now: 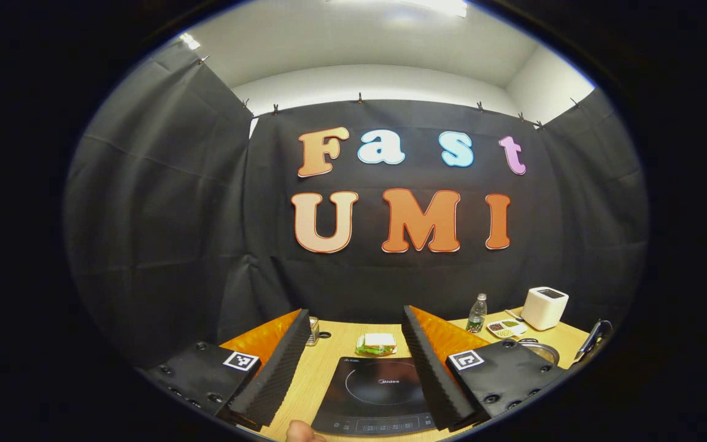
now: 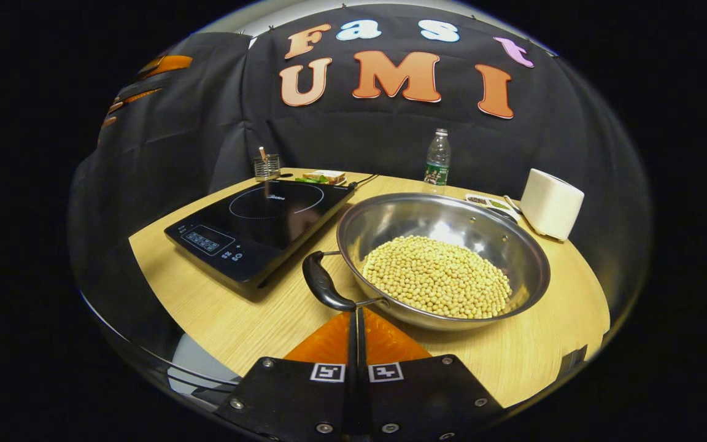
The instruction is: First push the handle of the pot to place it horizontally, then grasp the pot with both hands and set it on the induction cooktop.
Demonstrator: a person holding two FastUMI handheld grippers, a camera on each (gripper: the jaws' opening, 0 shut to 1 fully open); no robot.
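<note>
On the wooden surface [image 2: 255, 319], seen from the right gripper view, a small glass holder [image 2: 266, 166] stood at the far left edge, with the black induction cooktop [image 2: 261, 230] before it and a sandwich [image 2: 324, 177] just behind the cooktop. A water bottle [image 2: 437, 157] stood farther back, by the booth wall. Right of the cooktop and just beside it sat the steel pot [image 2: 445, 258], heaped with soybeans [image 2: 438, 276], its black handle [image 2: 323, 283] pointing toward you. A small dish [image 2: 487, 201] and a white box-like appliance [image 2: 551, 203] stood behind the pot at the right.

Your right gripper [image 2: 356, 322] hung low at the near edge, its fingers pressed together, the tips just short of the handle; whether they touched it could not be told.

In the left gripper view, your left gripper [image 1: 353, 331] was held level above the cooktop's near end, fingers [image 1: 280, 368] spread wide apart and holding nothing. The pot's rim [image 1: 540, 347] peeked out at the right.
</note>
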